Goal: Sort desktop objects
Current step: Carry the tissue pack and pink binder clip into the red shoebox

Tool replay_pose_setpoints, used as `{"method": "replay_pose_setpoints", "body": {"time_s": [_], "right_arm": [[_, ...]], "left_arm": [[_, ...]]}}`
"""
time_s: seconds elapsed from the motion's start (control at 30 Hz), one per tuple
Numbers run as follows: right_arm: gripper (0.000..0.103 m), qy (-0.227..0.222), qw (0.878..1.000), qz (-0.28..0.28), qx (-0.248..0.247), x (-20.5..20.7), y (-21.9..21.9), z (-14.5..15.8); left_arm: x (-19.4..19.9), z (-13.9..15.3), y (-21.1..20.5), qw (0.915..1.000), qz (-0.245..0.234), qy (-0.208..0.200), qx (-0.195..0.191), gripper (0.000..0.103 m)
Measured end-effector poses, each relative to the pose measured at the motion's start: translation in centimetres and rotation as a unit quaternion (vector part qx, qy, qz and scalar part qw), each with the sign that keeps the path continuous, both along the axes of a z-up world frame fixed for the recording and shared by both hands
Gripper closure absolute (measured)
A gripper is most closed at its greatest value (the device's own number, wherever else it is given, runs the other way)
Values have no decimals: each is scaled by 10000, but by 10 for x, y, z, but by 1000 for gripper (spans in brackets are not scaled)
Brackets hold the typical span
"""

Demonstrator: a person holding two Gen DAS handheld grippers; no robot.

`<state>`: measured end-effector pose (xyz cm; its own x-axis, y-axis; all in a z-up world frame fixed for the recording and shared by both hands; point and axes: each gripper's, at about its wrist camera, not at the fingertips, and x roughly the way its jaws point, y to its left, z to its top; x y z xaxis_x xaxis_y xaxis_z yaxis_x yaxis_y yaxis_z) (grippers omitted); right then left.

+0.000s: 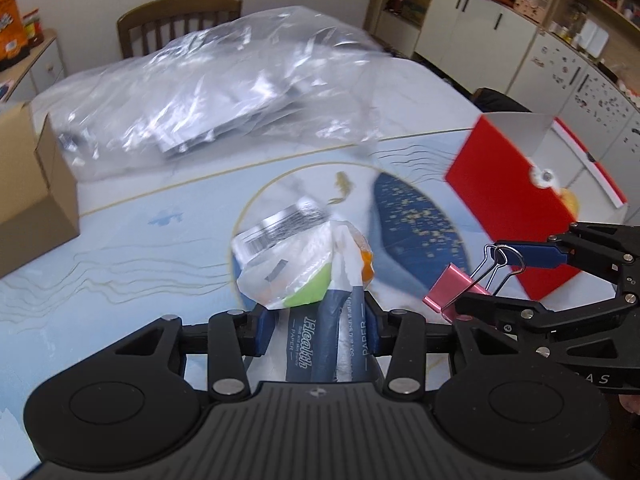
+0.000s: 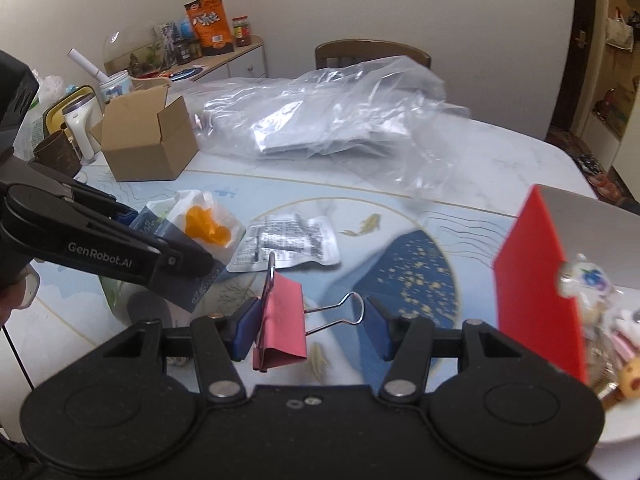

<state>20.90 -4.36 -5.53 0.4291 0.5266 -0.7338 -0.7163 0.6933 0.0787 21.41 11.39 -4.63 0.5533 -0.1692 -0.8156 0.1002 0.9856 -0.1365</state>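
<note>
A: What can go wrong now?

B: Take the red box (image 2: 536, 280) as landmark. Far to its left, the left gripper (image 1: 316, 330) is closed on a tissue pack (image 1: 320, 344), with a torn white wrapper (image 1: 292, 264) bunched on top. The wrapper is loose, so I think it may fall off, or the soft pack may slide out between the pads.

A: And the other hand?

B: Nearer the box, the right gripper (image 2: 310, 330) grips a pink binder clip (image 2: 282, 324) across its wire handles. One pad presses the pink body, the other only meets the tip of a wire loop. Such a hold is thin; the clip may twist or drop.

A: Where do they go?

B: I cannot tell. The red box stands open at the right; a cardboard box (image 2: 148, 140) stands far left of it.

A: And the table (image 2: 500, 160)?

B: White marble look, with a pale blue mat (image 1: 140, 240) under the grippers. A foil packet (image 2: 288, 244) lies on the mat, left of the red box. Behind it lies a big clear plastic bag (image 2: 332, 120), then a wooden chair (image 2: 372, 54). It is a home room, with cupboards.
</note>
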Motion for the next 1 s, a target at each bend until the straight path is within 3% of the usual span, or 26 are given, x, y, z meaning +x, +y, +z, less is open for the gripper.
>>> {"method": "replay_pose_setpoints", "body": {"time_s": [0.57, 1.0], "right_arm": [[48, -376, 9983, -431, 129, 1, -87, 45], [48, -639, 9948, -770, 184, 33, -163, 61]], "left_arm": [[6, 40, -94, 9964, -729, -435, -47, 61], [29, 60, -173, 9914, -1101, -711, 13, 61]]}}
